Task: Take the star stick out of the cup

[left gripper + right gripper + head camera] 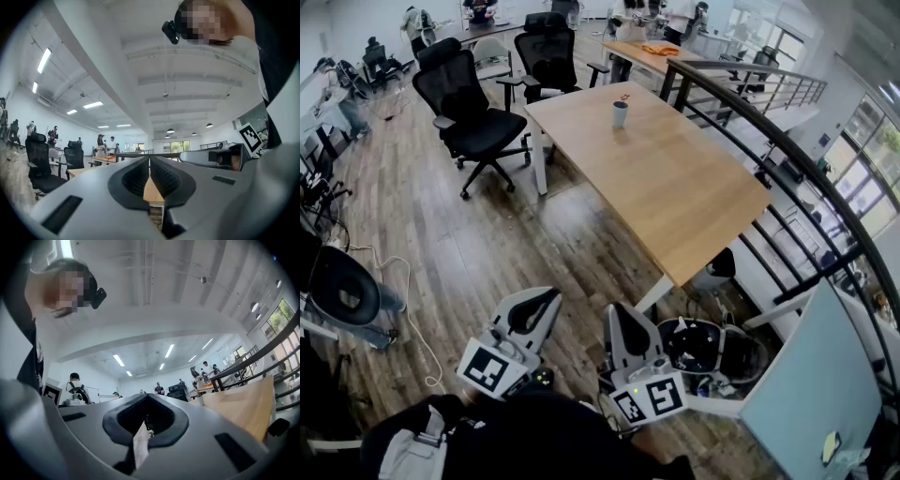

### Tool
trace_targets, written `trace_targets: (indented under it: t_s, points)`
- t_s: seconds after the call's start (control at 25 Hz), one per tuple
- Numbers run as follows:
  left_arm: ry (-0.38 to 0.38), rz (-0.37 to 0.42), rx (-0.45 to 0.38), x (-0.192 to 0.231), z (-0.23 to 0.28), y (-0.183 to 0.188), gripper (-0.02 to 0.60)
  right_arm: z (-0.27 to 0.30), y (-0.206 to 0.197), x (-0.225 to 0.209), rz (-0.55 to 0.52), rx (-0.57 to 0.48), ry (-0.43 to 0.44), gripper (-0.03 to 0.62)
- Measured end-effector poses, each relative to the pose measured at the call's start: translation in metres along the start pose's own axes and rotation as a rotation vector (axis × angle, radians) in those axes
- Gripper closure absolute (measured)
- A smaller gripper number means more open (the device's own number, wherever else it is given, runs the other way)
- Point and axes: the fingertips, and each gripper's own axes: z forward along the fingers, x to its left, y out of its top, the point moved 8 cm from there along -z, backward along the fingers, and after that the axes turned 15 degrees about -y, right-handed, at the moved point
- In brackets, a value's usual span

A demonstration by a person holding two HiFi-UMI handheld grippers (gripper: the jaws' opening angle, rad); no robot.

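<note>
A small pale cup stands near the far end of the long wooden table, with the red star stick upright in it. Both grippers are held low by the person's body, well short of the table's near corner. My left gripper points toward the table, its jaws pressed together and empty, as the left gripper view also shows. My right gripper sits beside it with its jaws likewise closed on nothing. The table shows at the right of the right gripper view, where the cup is tiny.
Two black office chairs stand at the table's left and far side. A black railing runs along its right. Cables lie on the wood floor at left. Equipment sits under the near table corner. People stand at the back.
</note>
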Motion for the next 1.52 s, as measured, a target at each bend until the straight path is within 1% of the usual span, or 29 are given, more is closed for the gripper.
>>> trace_targets:
  t_s: [0.2, 0.4, 0.52, 0.64, 0.88, 1.04, 1.16, 1.24, 1.36, 1.52]
  points:
    - [0.017, -0.004, 0.003, 0.001, 0.006, 0.003, 0.56, 0.002, 0.005, -0.006, -0.006, -0.013, 0.006, 0.574]
    - [0.014, 0.019, 0.005, -0.007, 0.016, 0.001, 0.56, -0.003, 0.007, -0.017, -0.013, -0.016, 0.014, 0.572]
    - [0.01, 0.015, 0.034, -0.017, 0.021, 0.0, 0.56, -0.01, 0.007, -0.023, -0.015, -0.021, 0.017, 0.572]
    - [0.011, 0.01, 0.062, -0.029, 0.025, -0.001, 0.56, -0.019, 0.007, -0.032, -0.033, -0.022, -0.008, 0.572]
    - [0.028, 0.034, 0.04, -0.041, 0.022, -0.003, 0.56, -0.029, 0.0, -0.042, -0.036, -0.006, -0.011, 0.572]
    - [0.05, 0.007, 0.036, -0.034, 0.018, -0.009, 0.56, -0.018, -0.002, -0.035, -0.051, 0.01, -0.004, 0.571]
    - [0.047, -0.016, 0.038, -0.029, 0.02, -0.013, 0.56, -0.018, 0.002, -0.032, -0.086, 0.017, -0.005, 0.571]
    - [0.031, -0.017, 0.031, -0.022, 0.027, -0.014, 0.56, -0.014, 0.004, -0.035, -0.11, 0.014, -0.023, 0.571]
    - [-0.009, -0.02, 0.021, -0.009, 0.038, -0.016, 0.56, -0.005, 0.005, -0.041, -0.109, 0.004, -0.061, 0.571]
    - [-0.051, -0.003, -0.006, 0.022, 0.057, -0.013, 0.56, 0.022, 0.006, -0.045, -0.136, -0.003, -0.095, 0.571]
